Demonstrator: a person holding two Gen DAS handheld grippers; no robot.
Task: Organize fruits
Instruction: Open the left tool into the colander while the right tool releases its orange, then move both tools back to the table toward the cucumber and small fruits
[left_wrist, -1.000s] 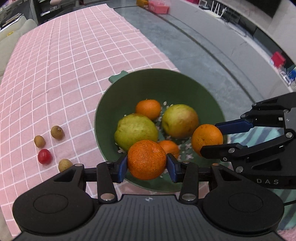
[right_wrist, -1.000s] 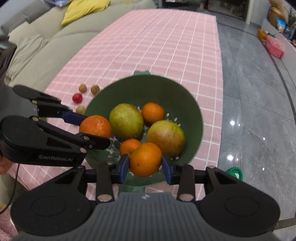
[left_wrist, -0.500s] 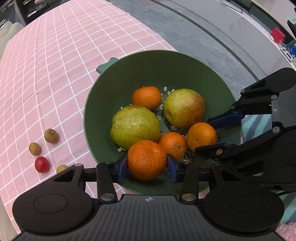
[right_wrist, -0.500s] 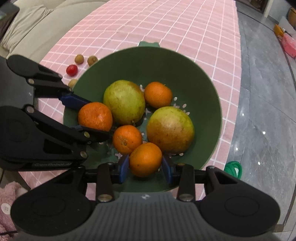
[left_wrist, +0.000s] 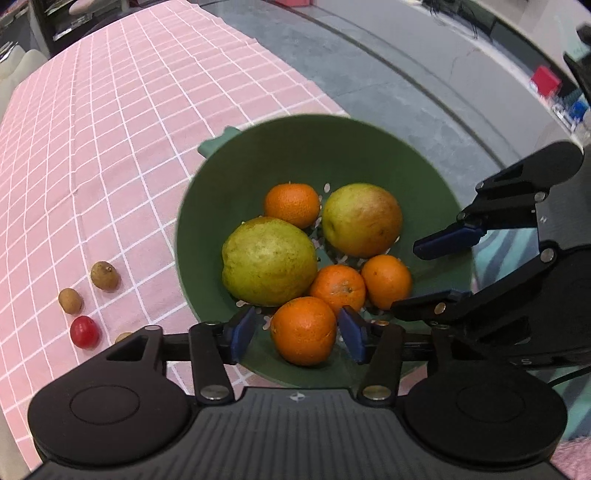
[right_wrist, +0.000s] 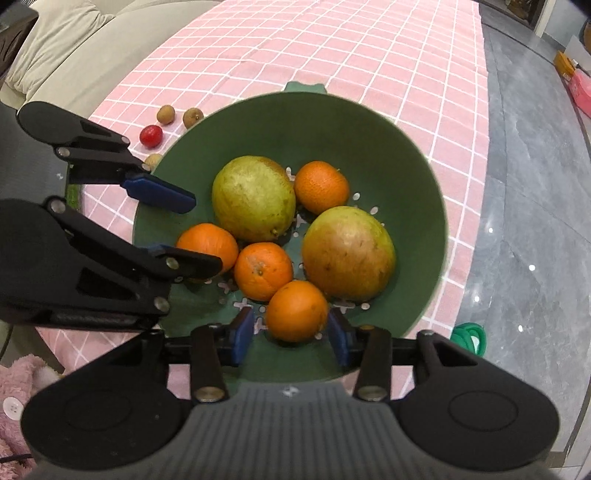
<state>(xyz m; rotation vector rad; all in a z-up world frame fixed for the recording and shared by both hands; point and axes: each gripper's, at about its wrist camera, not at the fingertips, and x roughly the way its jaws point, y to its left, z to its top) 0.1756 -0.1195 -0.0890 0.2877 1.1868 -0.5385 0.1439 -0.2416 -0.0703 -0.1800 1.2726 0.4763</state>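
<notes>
Four oranges (left_wrist: 303, 331) and two pears (left_wrist: 269, 261) lie in the green colander (left_wrist: 325, 147) on the pink-checked surface (left_wrist: 110, 147). Left tool (left_wrist: 297, 334) and right tool (right_wrist: 291, 334) each straddle an orange, jaws parted, pads clear. Small fruits (left_wrist: 105, 275) lie beside the colander.

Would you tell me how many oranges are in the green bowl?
4: far orange, middle orange, one between the right gripper fingers, one between the left gripper fingers. Pears might hide more.

Bright, even light; fisheye-warped edges
</notes>
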